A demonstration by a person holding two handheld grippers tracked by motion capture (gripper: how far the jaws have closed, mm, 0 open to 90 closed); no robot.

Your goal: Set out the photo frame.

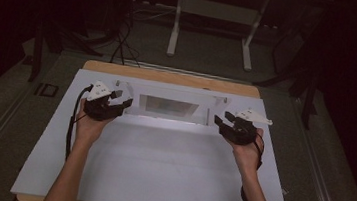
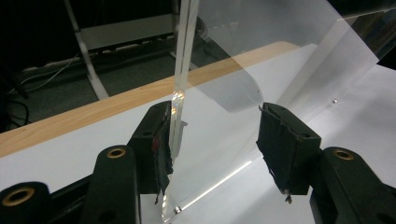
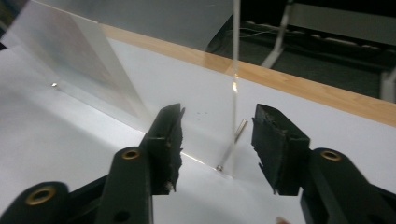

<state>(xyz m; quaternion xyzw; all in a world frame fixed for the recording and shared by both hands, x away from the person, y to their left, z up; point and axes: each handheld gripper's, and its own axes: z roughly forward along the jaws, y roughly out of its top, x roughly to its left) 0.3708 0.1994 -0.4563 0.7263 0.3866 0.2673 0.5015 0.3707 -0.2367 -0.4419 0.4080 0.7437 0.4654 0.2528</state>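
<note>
Clear acrylic stand (image 1: pixel 170 107) flanked by left gripper (image 1: pixel 116 102) and right gripper (image 1: pixel 225 120) (jaws apart).

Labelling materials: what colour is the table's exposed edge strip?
Light wood-brown table edge; clearest in the left gripper view.

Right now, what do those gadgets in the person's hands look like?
Each hand holds black two-jaw tongs, left and right, with a grey three-cornered plate on top, brass-coloured rivets and worn dark pads. A black cable trails from each. The forearms are bare, without sleeves.

Each black claw (image 1: pixel 115 105) (image 1: pixel 226 122) carries a white three-cornered plate, brass-ringed screw holes and a black cable.
</note>
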